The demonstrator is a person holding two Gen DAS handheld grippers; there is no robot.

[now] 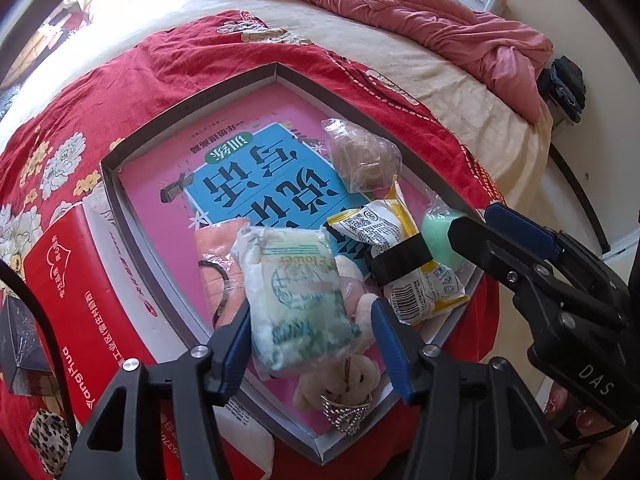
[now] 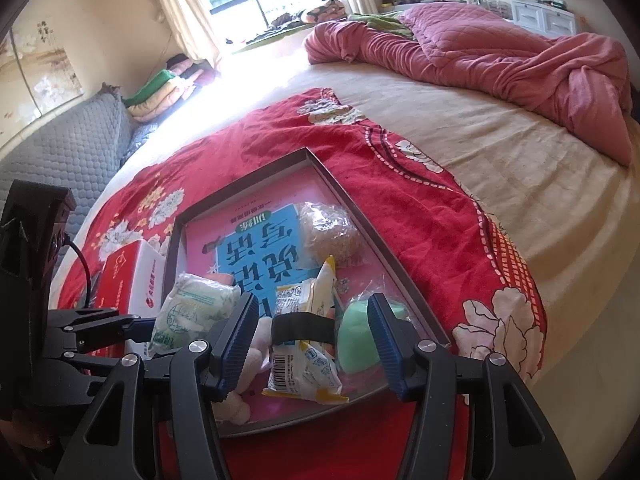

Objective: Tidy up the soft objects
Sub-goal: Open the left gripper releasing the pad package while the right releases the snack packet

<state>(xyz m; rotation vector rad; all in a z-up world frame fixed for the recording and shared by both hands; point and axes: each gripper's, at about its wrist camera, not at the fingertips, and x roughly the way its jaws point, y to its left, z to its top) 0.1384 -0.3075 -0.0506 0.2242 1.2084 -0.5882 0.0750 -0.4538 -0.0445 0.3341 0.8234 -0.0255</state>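
Soft objects lie heaped at the near end of a shallow grey tray (image 1: 192, 104) set on a red floral bedspread (image 1: 168, 52).

Nearest, the left gripper (image 1: 310, 336) holds its fingers apart on either side of a white-and-green tissue pack (image 1: 296, 292). The left pad appears to touch the pack; a gap shows at the right pad, so no firm hold is evident. Whether the pack rests on the pile or is lifted cannot be told.

The right gripper (image 2: 312, 344) stands wide apart over a yellow-and-white snack packet (image 2: 308, 344) wrapped by a black band (image 2: 302, 326), gripping nothing.

Judgement: the step in hand is securing the tissue pack. Close squarely across its middle, lightly enough not to crush it, and lift straight up so the plush beneath is not dragged along.

Count, near to far:
- One plush bear (image 1: 340, 376), partly buried.
- One tissue pack.
- One peach cloth (image 1: 218, 248).
- One banded snack packet.
- One green ball (image 1: 438, 234), by the tray's right wall.
- One bagged tan bundle (image 1: 362, 156), further back.
- One book (image 1: 256, 168), lining the tray.

Beside the tray stands one red-and-white box (image 1: 80, 280). Beyond lies one crumpled pink quilt (image 1: 400, 4).
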